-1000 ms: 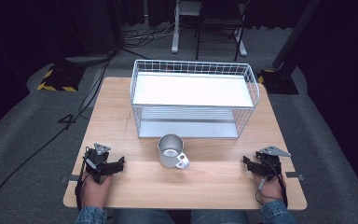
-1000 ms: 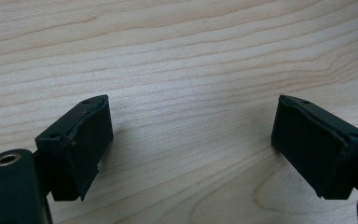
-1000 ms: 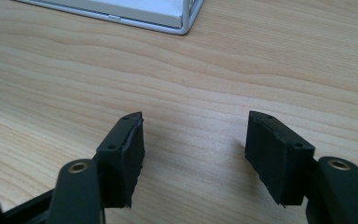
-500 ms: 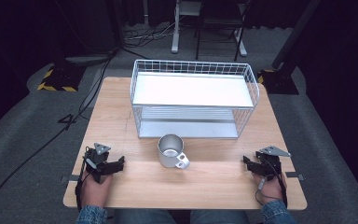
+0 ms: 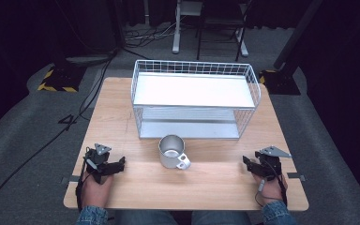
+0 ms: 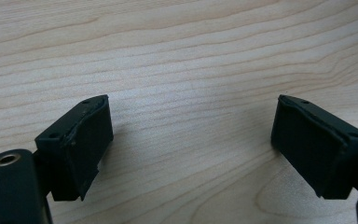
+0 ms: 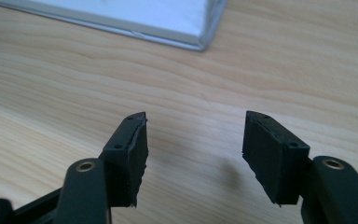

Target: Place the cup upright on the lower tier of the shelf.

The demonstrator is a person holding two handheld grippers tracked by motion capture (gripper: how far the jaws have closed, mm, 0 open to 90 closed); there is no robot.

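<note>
Wooden counter [image 5: 122, 117] carried a white wire basket [image 5: 194, 98] at the far centre, two-tier, with a white panel on its upper level and another on the lower one. Metal mug [image 5: 172, 151] stood upright just in front of the basket's near edge, mouth up, handle pointing toward the near right. It sat apart from the basket, not touching.

Left gripper [image 5: 117, 165] rested on the counter near the front left corner, held by the person's left hand [image 5: 95, 190], jaws pointing right toward the mug but well apart from it. In the left gripper view, the left gripper [image 6: 191, 140] had its jaws spread wide, with bare wood grain between them and nothing held.

Right gripper [image 5: 246, 164] rested near the front right corner, held by the right hand [image 5: 270, 190], jaws pointing left toward the mug, also well apart from it. Grey three-cornered plate [image 5: 273, 151] sat on top of it. In the right gripper view, the right gripper [image 7: 193, 140] was spread too, though less wide than the left, with nothing between the jaws. A corner of the basket's lower panel [image 7: 168, 23] showed at the top of that view.

Mug lay roughly midway between the two grippers. Denim sleeve cuffs [image 5: 91, 216] were at the bottom edge. Grey carpet floor [image 5: 23, 136] surrounded the counter, cables [image 5: 93, 89] trailing off to the left.
</note>
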